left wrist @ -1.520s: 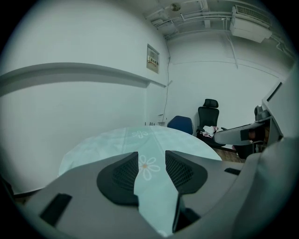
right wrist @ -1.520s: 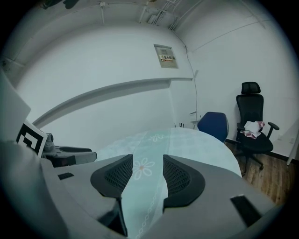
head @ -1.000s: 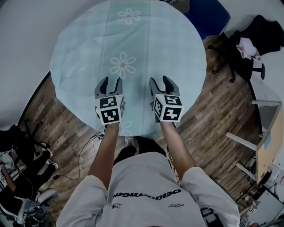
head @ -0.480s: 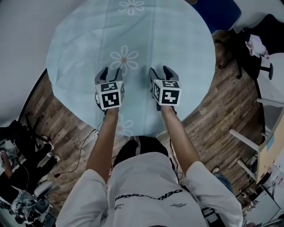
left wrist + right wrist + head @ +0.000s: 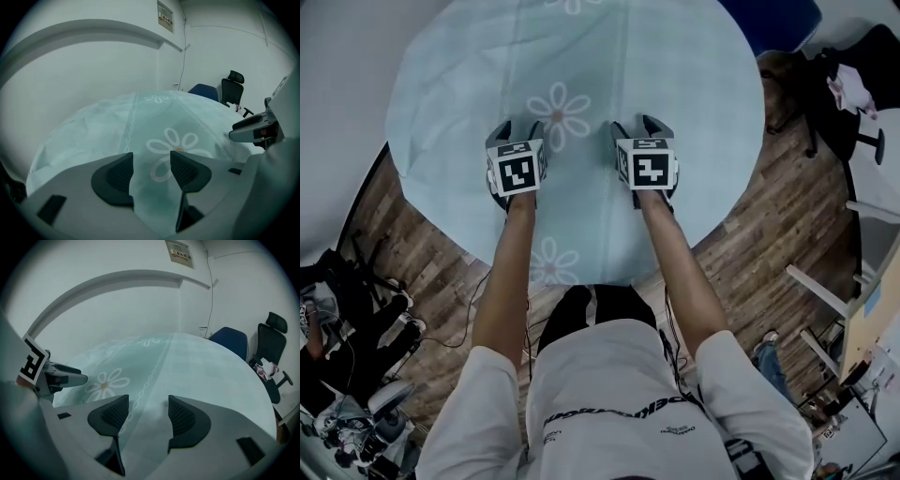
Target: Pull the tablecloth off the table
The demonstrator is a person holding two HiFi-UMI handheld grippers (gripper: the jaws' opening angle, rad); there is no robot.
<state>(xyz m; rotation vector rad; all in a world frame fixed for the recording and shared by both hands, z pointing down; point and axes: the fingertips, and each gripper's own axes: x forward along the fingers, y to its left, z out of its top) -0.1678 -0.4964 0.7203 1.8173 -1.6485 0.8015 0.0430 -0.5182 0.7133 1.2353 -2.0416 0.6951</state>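
A pale blue tablecloth [image 5: 675, 75] with white daisy prints covers the round table and lies flat. My left gripper [image 5: 517, 129] hovers over the cloth just left of the middle daisy [image 5: 561, 112]. My right gripper [image 5: 636, 127] is level with it, to that daisy's right. In the left gripper view the jaws of the left gripper [image 5: 151, 161] are opening, with only flat cloth [image 5: 108, 126] seen past them. In the right gripper view the right gripper [image 5: 147, 404] is also opening over the cloth [image 5: 211, 366]. Neither pinches any fabric.
A blue chair [image 5: 769, 19] stands at the table's far right, and a black office chair [image 5: 853, 75] with clothes on it beyond. Wooden furniture [image 5: 872, 309] is at the right. Cables and gear [image 5: 347, 375] lie on the wood floor at left. A white wall curves behind the table.
Both grippers have moved forward from near the table's front edge to beside the middle daisy, and have spread slightly further apart.
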